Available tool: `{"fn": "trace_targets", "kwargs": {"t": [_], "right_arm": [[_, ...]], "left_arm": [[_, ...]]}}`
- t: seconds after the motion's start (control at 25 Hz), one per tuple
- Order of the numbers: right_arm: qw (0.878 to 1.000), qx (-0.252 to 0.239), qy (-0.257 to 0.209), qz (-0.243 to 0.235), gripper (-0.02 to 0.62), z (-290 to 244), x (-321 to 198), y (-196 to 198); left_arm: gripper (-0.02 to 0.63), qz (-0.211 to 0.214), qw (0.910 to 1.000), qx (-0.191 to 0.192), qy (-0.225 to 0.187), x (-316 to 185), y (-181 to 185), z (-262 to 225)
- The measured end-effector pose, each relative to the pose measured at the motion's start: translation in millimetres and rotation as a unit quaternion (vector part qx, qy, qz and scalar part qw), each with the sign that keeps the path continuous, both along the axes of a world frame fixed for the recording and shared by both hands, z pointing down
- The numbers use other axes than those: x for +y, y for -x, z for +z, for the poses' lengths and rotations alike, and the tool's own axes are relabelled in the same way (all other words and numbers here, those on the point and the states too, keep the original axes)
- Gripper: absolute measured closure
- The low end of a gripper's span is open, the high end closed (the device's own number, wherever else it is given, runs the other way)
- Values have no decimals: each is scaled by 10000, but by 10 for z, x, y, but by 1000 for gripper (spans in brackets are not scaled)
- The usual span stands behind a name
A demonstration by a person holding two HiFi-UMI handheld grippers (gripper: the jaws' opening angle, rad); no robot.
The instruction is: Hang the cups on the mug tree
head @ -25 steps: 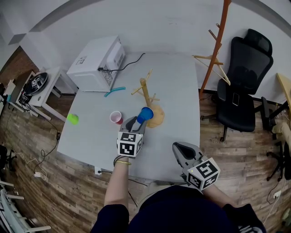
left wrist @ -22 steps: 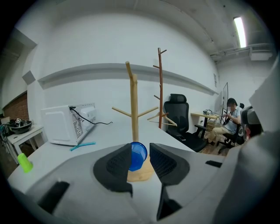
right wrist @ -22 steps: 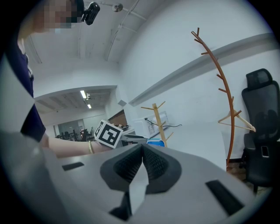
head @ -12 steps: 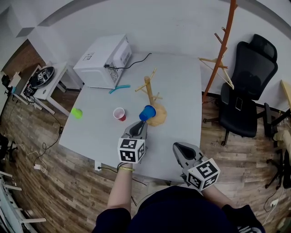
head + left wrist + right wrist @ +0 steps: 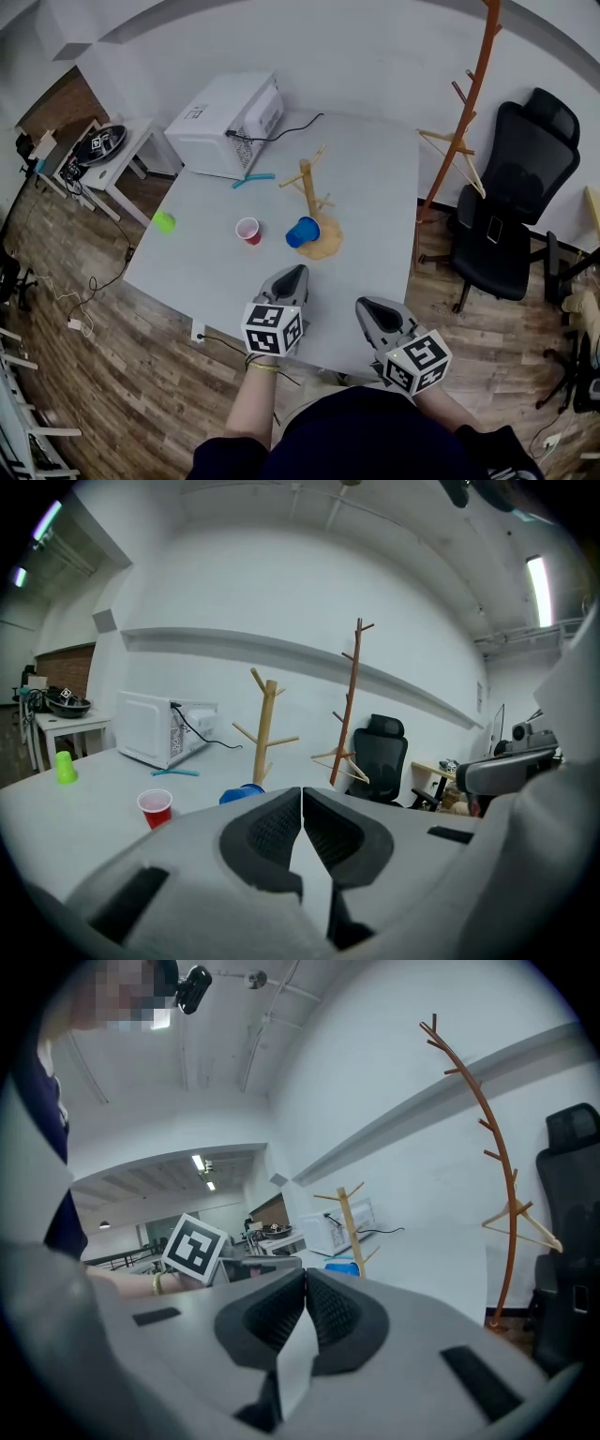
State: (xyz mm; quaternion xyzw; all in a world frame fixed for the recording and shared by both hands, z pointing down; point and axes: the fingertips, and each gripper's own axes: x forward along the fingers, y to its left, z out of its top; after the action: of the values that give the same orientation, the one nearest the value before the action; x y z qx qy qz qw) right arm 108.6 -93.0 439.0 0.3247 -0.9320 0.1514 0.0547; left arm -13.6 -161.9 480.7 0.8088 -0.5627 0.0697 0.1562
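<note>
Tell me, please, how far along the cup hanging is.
Done: perhaps one; the blue cup sits low at the tree, hung or not I cannot tell. In hand: nothing; the left gripper, jaws just closed, and right gripper are shut, empty. Left: red cup, green cup on the table.

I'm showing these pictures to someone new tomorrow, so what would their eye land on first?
Likely the wooden mug tree in the middle of the table, with a blue cup at its foot and a red cup just left of that. Next, at the near edge, the left gripper, its jaws just closed on nothing, and the right gripper, also shut. A bright green cup stands alone by the table's left edge.
</note>
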Motion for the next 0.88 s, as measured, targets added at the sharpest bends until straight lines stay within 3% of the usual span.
{"fn": "trace_targets", "kwargs": {"t": [0.56, 0.88], "right_arm": [[9984, -28, -8, -570, 566, 6, 129, -98], [9959, -79, 33, -901, 566, 91, 234, -118]], "left_arm": [[586, -588, 9975, 383, -51, 552, -224, -69], [586, -585, 9980, 213, -80, 747, -383, -61]]}}
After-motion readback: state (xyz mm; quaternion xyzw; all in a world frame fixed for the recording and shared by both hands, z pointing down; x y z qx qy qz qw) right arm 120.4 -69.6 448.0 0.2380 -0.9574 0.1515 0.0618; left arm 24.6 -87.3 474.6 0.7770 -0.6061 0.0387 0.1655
